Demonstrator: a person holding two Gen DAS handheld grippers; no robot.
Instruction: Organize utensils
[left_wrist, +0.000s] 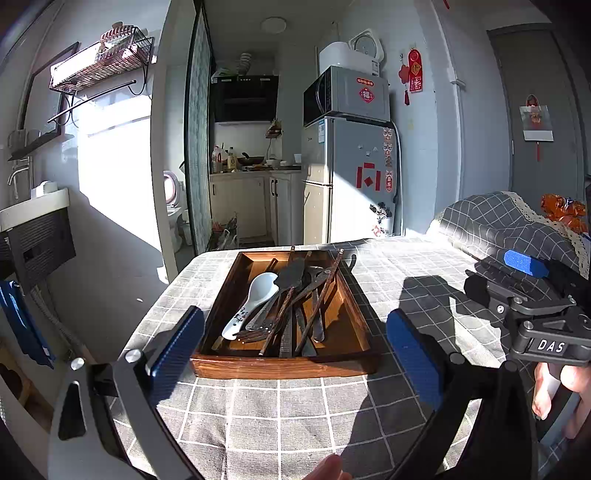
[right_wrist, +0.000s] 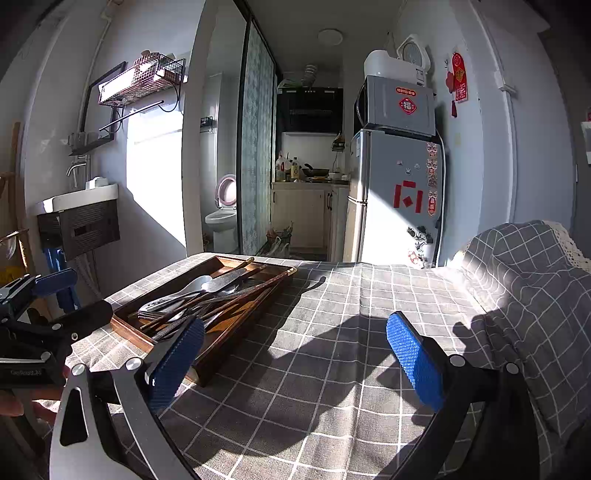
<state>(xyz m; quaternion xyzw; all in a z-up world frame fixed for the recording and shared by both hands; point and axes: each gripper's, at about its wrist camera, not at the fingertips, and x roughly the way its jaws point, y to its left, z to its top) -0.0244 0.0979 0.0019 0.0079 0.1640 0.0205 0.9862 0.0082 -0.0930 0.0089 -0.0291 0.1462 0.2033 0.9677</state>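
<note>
Utensils unsorted, sorting not yet begun.

Heaped and crossing in the wooden tray on the checked tablecloth: white spoon, chopsticks, dark metal pieces. Left gripper spread wide, empty, tray at 12 o'clock just beyond the fingers. Right gripper likewise agape, holding nothing, tray at 10 o'clock. Judged: every piece left to separate.

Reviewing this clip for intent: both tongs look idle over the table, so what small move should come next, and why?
Probably ease the left tongs forward and down toward the white ceramic spoon. Both tongs are open and empty, the utensils lie jumbled in the brown wooden tray, and the spoon lies on top at the tray's left side, nearest the left tongs. The right tongs hover over bare cloth.
</note>
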